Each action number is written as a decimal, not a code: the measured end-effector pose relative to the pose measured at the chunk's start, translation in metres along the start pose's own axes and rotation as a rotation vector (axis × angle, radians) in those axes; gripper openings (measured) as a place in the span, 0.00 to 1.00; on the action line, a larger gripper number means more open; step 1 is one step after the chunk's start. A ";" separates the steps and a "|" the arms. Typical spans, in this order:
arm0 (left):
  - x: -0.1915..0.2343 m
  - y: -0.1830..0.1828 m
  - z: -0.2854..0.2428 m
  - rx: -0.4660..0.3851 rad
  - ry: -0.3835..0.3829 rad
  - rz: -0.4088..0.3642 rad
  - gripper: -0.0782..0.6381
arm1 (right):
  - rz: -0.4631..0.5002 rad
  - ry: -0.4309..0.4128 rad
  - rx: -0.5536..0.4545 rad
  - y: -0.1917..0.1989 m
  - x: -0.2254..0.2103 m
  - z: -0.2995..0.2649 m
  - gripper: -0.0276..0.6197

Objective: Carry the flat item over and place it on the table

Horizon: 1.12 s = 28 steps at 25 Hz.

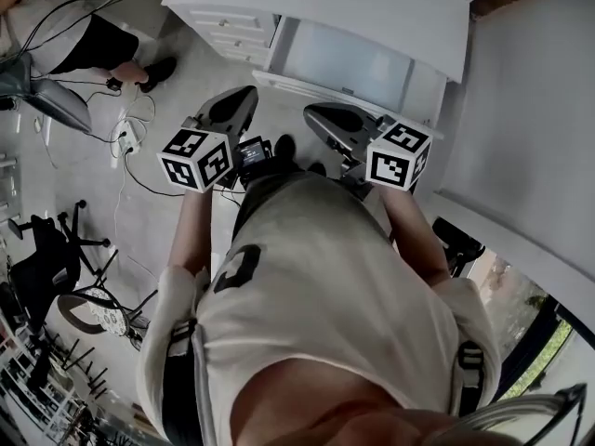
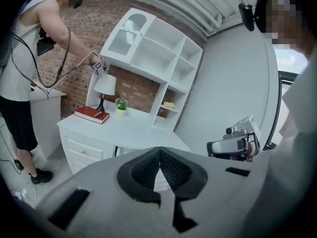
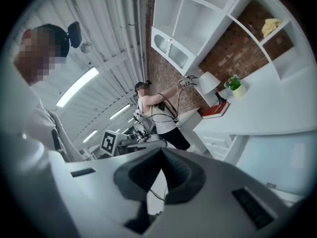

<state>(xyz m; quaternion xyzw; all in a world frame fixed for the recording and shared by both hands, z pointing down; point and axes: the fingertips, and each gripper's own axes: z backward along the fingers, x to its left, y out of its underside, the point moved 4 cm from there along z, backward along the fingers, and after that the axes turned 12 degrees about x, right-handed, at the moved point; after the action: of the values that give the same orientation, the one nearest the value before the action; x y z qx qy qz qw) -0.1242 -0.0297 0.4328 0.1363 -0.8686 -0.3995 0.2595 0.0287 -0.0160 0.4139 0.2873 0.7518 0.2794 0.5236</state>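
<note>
My left gripper (image 1: 249, 93) and right gripper (image 1: 314, 112) are held side by side in front of my chest, aimed towards a white desk (image 1: 372, 7). In the left gripper view the jaws (image 2: 159, 150) are shut with nothing between them. The right gripper (image 3: 161, 150) is shut and empty as well. A flat red book (image 2: 92, 114) lies on the desk's far left end, well beyond both grippers; the right gripper view also shows the book (image 3: 214, 110). I see no other flat item.
A white shelf unit (image 2: 158, 58) stands on the desk, beside a lamp (image 2: 105, 86) and a small potted plant (image 2: 121, 105). Another person (image 2: 29, 73) stands at the desk's left end, one hand on the shelf unit. Cables (image 1: 130, 137) and a black chair (image 1: 46, 258) are on the floor to the left.
</note>
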 end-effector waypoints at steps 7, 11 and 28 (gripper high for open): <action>-0.039 0.014 0.039 -0.088 -0.087 -0.055 0.14 | 0.024 -0.014 -0.008 0.019 0.016 0.001 0.06; -0.050 0.030 0.052 -0.076 -0.087 -0.037 0.14 | 0.010 -0.026 0.024 0.033 0.030 -0.005 0.06; -0.049 0.046 0.102 -0.136 0.046 -0.255 0.14 | 0.054 0.336 -0.107 0.056 0.080 0.007 0.06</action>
<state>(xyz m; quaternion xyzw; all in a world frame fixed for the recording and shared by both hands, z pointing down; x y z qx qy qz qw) -0.1419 0.0857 0.3955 0.2370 -0.8090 -0.4838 0.2351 0.0203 0.0810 0.4025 0.2284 0.8048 0.3772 0.3974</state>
